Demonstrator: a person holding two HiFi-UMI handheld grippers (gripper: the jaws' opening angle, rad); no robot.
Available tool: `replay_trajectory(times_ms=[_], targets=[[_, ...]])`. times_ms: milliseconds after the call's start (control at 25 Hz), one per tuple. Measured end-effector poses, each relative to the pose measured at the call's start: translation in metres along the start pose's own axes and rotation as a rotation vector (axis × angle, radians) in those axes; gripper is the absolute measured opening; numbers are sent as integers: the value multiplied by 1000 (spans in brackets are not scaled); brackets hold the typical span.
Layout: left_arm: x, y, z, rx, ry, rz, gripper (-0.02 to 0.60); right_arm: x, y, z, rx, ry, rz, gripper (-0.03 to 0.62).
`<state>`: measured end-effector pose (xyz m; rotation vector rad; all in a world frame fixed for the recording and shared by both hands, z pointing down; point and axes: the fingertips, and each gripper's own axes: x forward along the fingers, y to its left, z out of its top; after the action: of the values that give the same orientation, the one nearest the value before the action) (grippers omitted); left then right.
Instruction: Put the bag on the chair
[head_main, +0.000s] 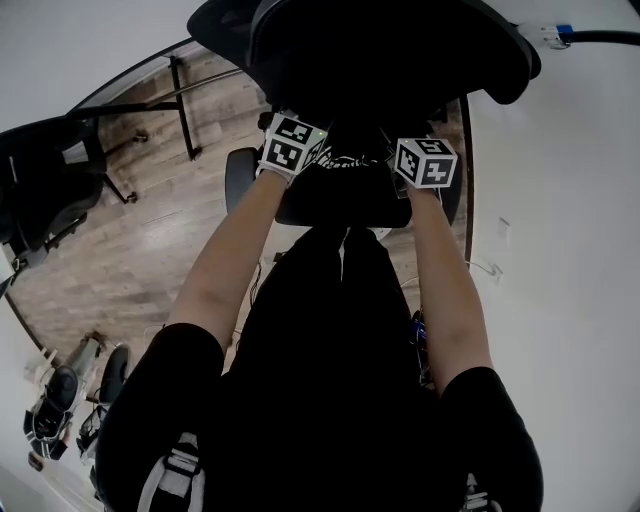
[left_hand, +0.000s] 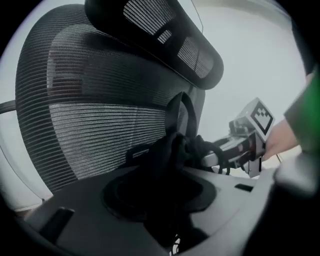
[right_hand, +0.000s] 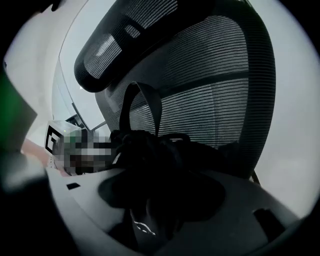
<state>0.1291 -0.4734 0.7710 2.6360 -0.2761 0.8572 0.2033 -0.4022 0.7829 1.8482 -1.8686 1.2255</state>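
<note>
A black bag (head_main: 350, 152) hangs low over the seat (head_main: 340, 205) of a black mesh office chair (head_main: 390, 50), just in front of its backrest. In the head view my left gripper (head_main: 300, 150) and right gripper (head_main: 420, 165) reach to the bag from either side. In the left gripper view the bag's dark fabric (left_hand: 167, 150) bunches over my left gripper (left_hand: 165, 200), with its strap (left_hand: 182, 112) looping up against the mesh back (left_hand: 100, 115). The right gripper (left_hand: 240, 145) shows beyond it. In the right gripper view the bag (right_hand: 150, 150) covers my right gripper (right_hand: 160, 200). Both pairs of fingers are lost in the dark fabric.
The chair's headrest (left_hand: 170, 35) juts out above the bag. A second black chair (head_main: 40, 180) and a black table frame (head_main: 185, 110) stand on the wooden floor (head_main: 150, 250) at the left. A white wall (head_main: 560, 250) runs close on the right.
</note>
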Motion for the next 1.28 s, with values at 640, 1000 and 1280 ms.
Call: replay_trajectory(times_ms=[640, 1000, 1280], targets=[[-98, -47, 56, -24, -124, 56, 239, -107, 15, 26, -128, -102, 64, 287], [-227, -143, 117, -22, -282, 34, 239, -239, 131, 62, -245, -256, 293, 272], [-309, -231, 167, 60, -419, 40, 238, -343, 203, 98, -437, -387, 432, 267]])
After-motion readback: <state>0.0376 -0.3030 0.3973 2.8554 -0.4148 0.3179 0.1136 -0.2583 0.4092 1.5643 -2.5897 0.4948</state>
